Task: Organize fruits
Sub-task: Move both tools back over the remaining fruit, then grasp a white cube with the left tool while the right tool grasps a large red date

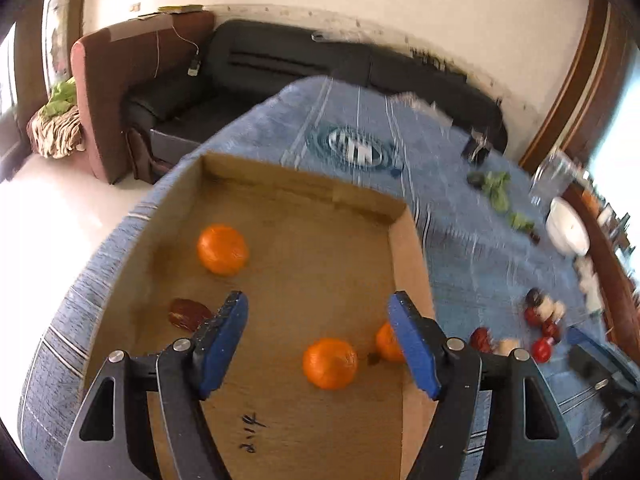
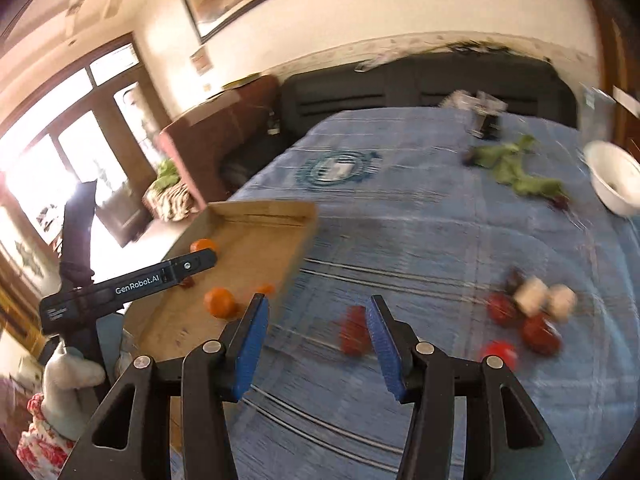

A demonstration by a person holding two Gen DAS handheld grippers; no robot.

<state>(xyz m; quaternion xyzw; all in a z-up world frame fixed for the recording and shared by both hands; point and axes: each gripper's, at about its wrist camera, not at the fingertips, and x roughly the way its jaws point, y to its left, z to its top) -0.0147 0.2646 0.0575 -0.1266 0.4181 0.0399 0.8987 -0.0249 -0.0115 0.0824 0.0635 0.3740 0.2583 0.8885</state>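
A shallow cardboard tray [image 1: 412,256] lies on the blue tablecloth [image 1: 472,208]. It holds three oranges: one at the far left [image 1: 222,249], one near [image 1: 329,363], and one [image 1: 386,343] partly hidden behind my left gripper's right finger. A dark red fruit [image 1: 188,313] lies in it too. My left gripper [image 1: 318,312] is open and empty above the tray. My right gripper [image 2: 316,316] is open and empty above the cloth, with a blurred red fruit [image 2: 353,336] just left of its right finger. The tray [image 2: 240,216] and left gripper [image 2: 132,286] also show there.
Red fruits and pale ones lie in a cluster on the cloth [image 2: 532,316], also in the left wrist view [image 1: 540,320]. Green leaves [image 2: 512,168] and a white bowl [image 2: 614,184] lie farther back right. A black sofa [image 1: 256,68] stands beyond the table.
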